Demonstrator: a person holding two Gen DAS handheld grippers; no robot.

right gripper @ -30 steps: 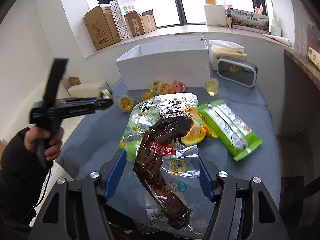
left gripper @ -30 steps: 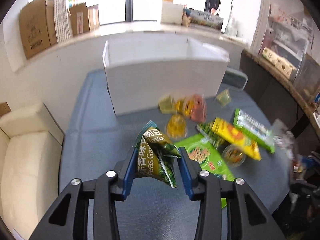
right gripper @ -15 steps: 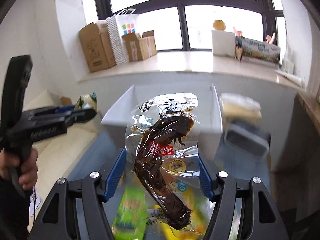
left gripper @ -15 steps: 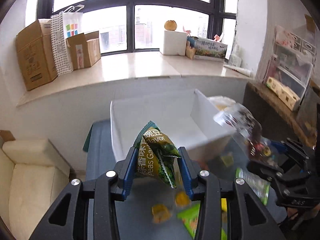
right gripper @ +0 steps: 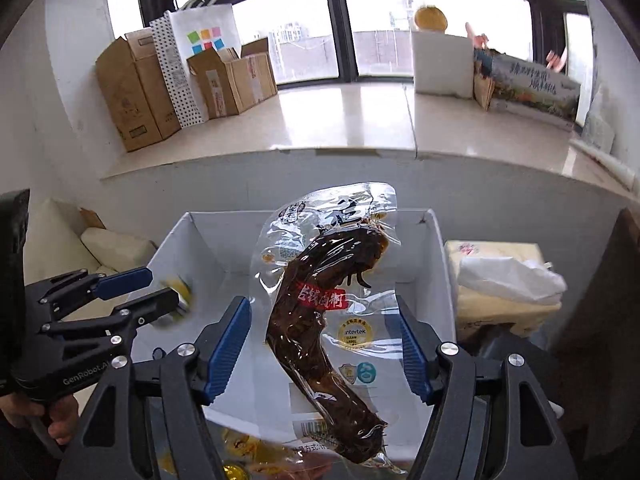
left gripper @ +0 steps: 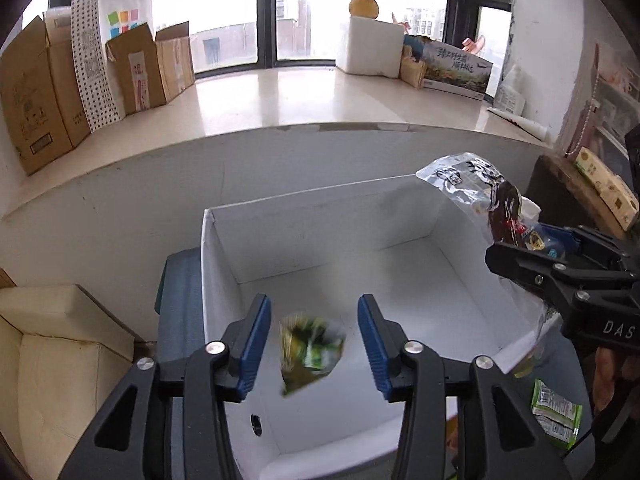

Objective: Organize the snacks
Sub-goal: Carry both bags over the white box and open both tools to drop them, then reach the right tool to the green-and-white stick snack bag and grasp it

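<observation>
A white open box [left gripper: 320, 216] stands below both grippers. My left gripper [left gripper: 313, 304] hangs over its near left part with its jaws opening. A green pea snack bag [left gripper: 310, 354] shows blurred between and below the fingers, touching neither pad, over the box floor. My right gripper [right gripper: 322, 308] holds a clear pack of dark brown meat [right gripper: 320, 292] upright over the box [right gripper: 216, 248]; its jaws are starting to open, with the pack's edges still against the pads. In the left wrist view the meat pack [left gripper: 480, 184] sits above the box's right wall.
Cardboard boxes [left gripper: 36, 92] and a white foam box [left gripper: 372, 46] line the window sill behind. A tissue pack [right gripper: 500, 280] lies right of the box and a cream sofa [left gripper: 60, 340] left of the table. A green packet [left gripper: 556, 404] and yellow snacks [right gripper: 248, 452] lie on the table.
Both grippers have travelled from the snack pile to above the white box. The left jaws have spread and the pea bag has dropped out of them. The right still carries the meat pack.
</observation>
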